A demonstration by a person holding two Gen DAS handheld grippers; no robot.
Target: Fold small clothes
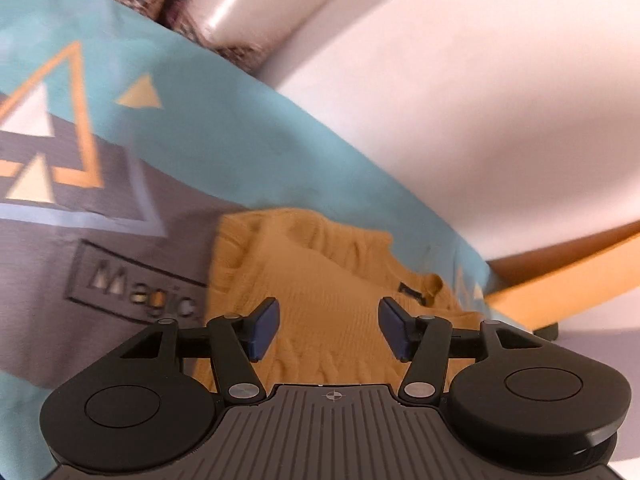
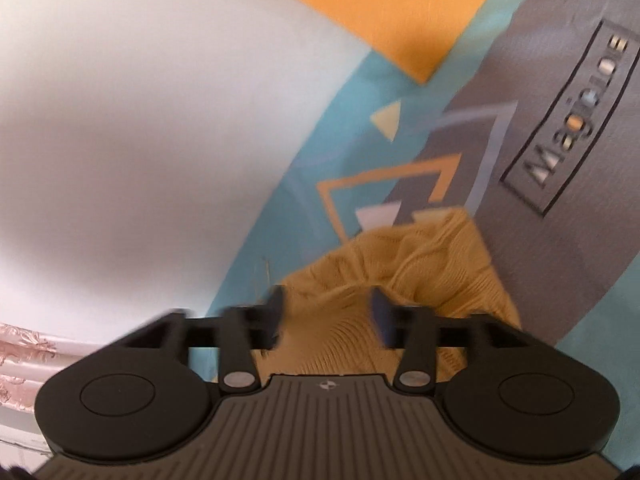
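A small mustard-yellow knit sweater (image 1: 320, 276) lies on a teal and grey printed cloth (image 1: 200, 152). My left gripper (image 1: 329, 328) is open just above the sweater's flat knit, with nothing between its blue pads (image 1: 264, 328). A dark label shows at the sweater's neck (image 1: 412, 292). In the right wrist view the sweater (image 2: 404, 264) is bunched and rumpled. My right gripper (image 2: 326, 320) is open over that bunched fabric, blurred by motion, holding nothing.
The cloth (image 2: 560, 240) bears a "Magic" logo (image 1: 140, 288) and triangles. A white wall (image 1: 480, 100) stands behind. An orange board edge (image 1: 568, 284) runs along the right. An orange panel (image 2: 380, 12) shows at the top of the right view.
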